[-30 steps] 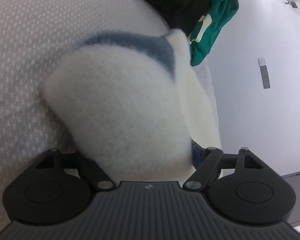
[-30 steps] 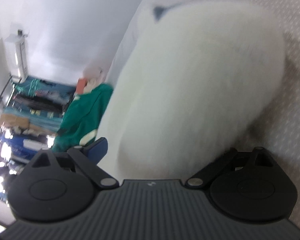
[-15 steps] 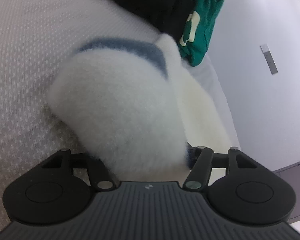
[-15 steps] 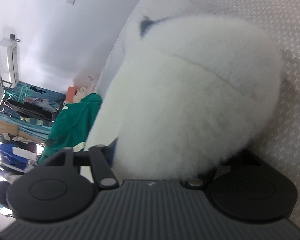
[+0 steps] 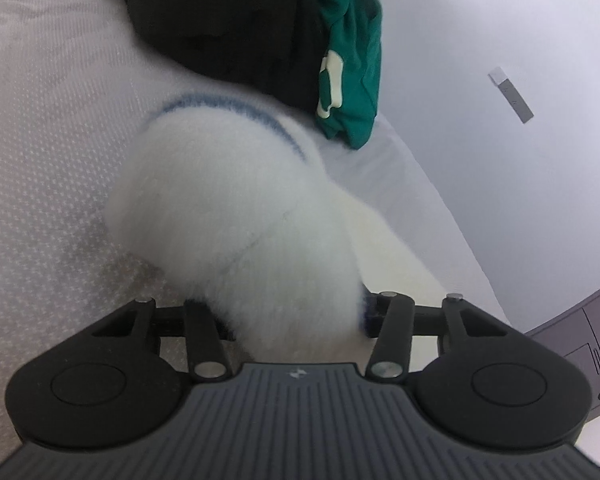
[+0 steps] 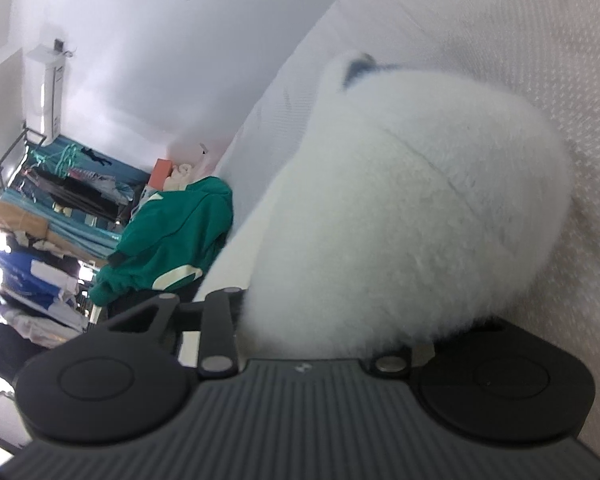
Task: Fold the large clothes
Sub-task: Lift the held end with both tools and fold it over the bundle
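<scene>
Two grippers we hold, left gripper (image 5: 296, 320) and right gripper (image 6: 328, 332), both jaws closing around the fluffy white garment (image 5: 236, 208) bunched on the bed (image 5: 40, 140); beyond lie a black garment (image 5: 228, 12) and a green hoodie (image 5: 356, 72).

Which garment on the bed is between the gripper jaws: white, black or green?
The fluffy white sweater with the blue neckline: both grippers are closing on its near edge. The black garment and green hoodie lie beyond it, untouched.
</scene>
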{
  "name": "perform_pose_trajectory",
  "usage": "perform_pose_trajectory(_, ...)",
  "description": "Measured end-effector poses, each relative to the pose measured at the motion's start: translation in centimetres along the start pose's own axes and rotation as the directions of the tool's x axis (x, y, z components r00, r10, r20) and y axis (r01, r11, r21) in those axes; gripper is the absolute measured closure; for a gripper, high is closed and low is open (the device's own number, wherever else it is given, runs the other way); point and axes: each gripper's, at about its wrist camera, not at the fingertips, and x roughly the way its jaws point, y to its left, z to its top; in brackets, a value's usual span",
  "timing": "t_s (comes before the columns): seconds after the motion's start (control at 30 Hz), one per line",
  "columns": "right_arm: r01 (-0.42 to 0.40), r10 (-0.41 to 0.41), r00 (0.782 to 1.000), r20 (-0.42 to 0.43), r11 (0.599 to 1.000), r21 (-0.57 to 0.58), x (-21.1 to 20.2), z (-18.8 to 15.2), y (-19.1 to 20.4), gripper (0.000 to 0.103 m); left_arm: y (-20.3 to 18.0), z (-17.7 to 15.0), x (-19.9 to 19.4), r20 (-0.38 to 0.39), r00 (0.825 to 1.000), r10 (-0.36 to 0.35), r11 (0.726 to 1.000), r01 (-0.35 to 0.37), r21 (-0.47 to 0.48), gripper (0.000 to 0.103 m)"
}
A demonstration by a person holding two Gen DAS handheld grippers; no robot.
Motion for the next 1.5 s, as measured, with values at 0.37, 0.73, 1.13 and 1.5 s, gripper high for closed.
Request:
perform_pose_trajectory(0.37, -0.004, 0.008, 0.999, 0.042, 0.994, -0.107, -4.8, -1.7, 3.2, 0.060, 0.6, -1.3, -6.4, 0.014, 0.996, -0.085, 0.996, 0.085, 0.014, 0.050)
perform_pose_trajectory(0.73, -0.069, 0.092, 0.989, 0.114, 0.979, -0.192, -10.1, 0.3, 6.3, 0.061, -4.2, -0.3, -11.2, 0.049, 0.979, -0.200, 0.977, 0.195, 0.088, 0.050)
perform_pose_trajectory(1.13, -0.085, 0.116, 0.974, 0.193, 0.983, -0.163, -15.4, 10.3, 5.2, 0.060, -19.0, -2.2, -9.3, 0.002, 0.959, -0.283, 0.943, 0.278, 0.185, 0.050)
perform_pose_trajectory(1.5, -0.021, 0.061, 0.941, 0.334, 0.992, -0.122, -18.2, 21.0, -0.6, 0.060, -32.3, -9.1, 1.2, -0.130, 0.926, -0.353, 0.896, 0.375, 0.237, 0.050)
